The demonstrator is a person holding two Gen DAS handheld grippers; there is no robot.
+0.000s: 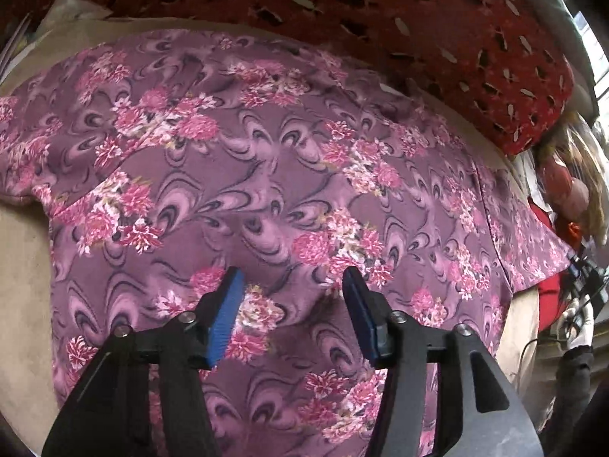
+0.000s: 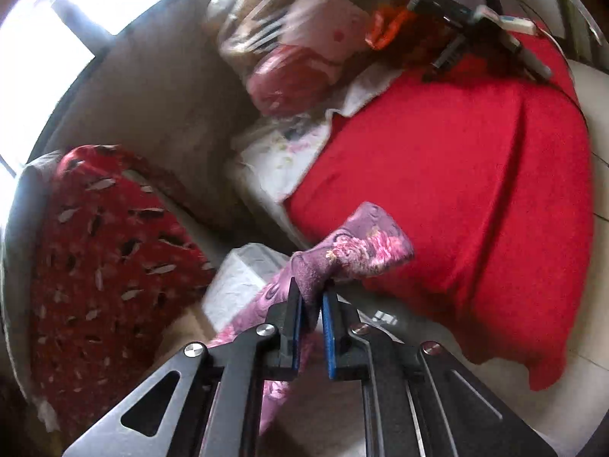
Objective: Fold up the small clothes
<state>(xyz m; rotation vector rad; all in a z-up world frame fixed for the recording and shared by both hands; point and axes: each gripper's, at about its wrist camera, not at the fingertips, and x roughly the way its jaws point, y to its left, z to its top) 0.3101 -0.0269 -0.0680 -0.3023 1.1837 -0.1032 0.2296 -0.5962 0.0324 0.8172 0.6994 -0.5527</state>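
Note:
A purple garment with pink flowers (image 1: 266, 175) lies spread flat on a beige surface (image 1: 23, 266) and fills the left wrist view. My left gripper (image 1: 293, 285) is open just above its near middle, blue pads apart, holding nothing. My right gripper (image 2: 312, 297) is shut on a bunched corner of the same purple floral garment (image 2: 354, 251), lifted off the surface, with cloth trailing down to the left under the jaws.
A dark red patterned cushion (image 1: 380, 11) lies behind the garment, also in the right wrist view (image 2: 102, 251). A bright red cloth (image 2: 456, 175) covers the right side. A doll (image 2: 304, 64), white cloth and cables sit at the back.

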